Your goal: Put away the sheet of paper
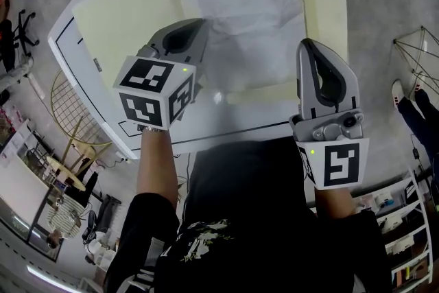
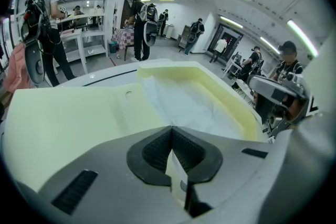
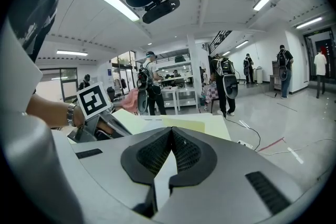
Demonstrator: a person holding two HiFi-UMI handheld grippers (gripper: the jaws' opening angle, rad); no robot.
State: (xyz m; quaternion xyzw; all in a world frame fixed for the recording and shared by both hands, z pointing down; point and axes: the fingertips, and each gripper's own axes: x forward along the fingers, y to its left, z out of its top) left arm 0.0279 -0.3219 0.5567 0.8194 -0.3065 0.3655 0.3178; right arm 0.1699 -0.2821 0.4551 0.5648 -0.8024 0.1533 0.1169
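Note:
A creased white sheet of paper (image 1: pixel 250 17) lies flat in the sunken part of a pale yellow foam tray (image 1: pixel 322 3) on a white table (image 1: pixel 82 17). In the left gripper view the paper (image 2: pixel 184 105) lies ahead of the jaws, inside the tray's raised rim (image 2: pixel 231 105). My left gripper (image 1: pixel 195 25) hovers over the paper's near left edge, its jaws shut with nothing between them. My right gripper (image 1: pixel 306 44) is held over the tray's near right rim, also shut and empty. The left gripper's marker cube (image 3: pixel 94 99) shows in the right gripper view.
The table's near edge (image 1: pixel 226 137) runs just in front of my body. A wire chair (image 1: pixel 68 120) stands on the floor at the left, shelves (image 1: pixel 405 243) at the right. Several people (image 2: pixel 142 26) with backpacks stand among white tables (image 2: pixel 84 34) beyond.

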